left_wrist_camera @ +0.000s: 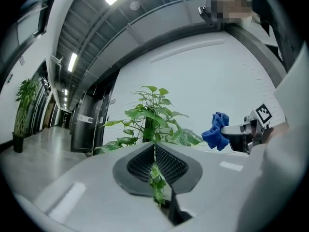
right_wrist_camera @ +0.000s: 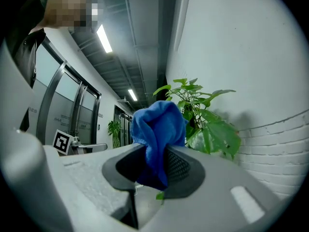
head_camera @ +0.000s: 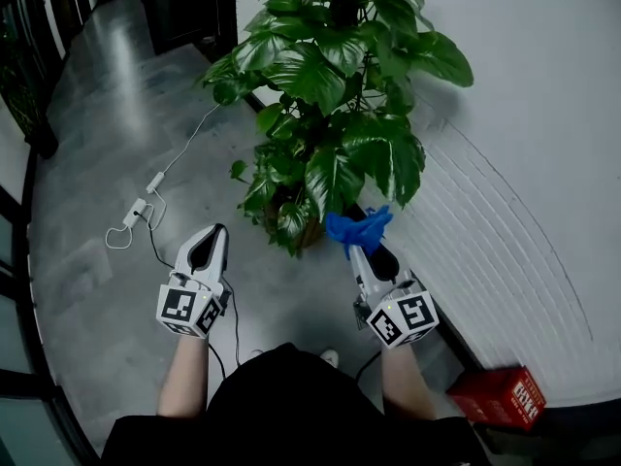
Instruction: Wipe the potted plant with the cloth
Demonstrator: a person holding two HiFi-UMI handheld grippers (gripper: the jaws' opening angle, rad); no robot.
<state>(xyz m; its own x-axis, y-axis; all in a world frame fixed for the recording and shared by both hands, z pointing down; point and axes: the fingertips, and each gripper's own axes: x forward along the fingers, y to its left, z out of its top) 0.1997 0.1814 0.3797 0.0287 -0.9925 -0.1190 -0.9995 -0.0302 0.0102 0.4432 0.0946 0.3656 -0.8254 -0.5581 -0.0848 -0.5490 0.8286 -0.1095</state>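
The potted plant (head_camera: 330, 95) with broad green leaves stands on the floor against the white wall, straight ahead of me. My right gripper (head_camera: 361, 250) is shut on a bunched blue cloth (head_camera: 357, 229), which it holds just below the plant's lower leaves. In the right gripper view the cloth (right_wrist_camera: 157, 129) bulges out between the jaws, with the plant (right_wrist_camera: 203, 120) behind it. My left gripper (head_camera: 215, 231) hovers to the left of the plant, shut and holding nothing. Its own view looks along the closed jaws at the plant (left_wrist_camera: 149, 117) and the cloth (left_wrist_camera: 217, 131).
A white cable with a plug block (head_camera: 146, 197) lies on the grey floor, left of the plant. A red box (head_camera: 497, 396) sits by the wall (head_camera: 524, 163) at lower right. A dark doorway (head_camera: 189, 8) is behind the plant. Another plant (left_wrist_camera: 21, 110) stands down the corridor.
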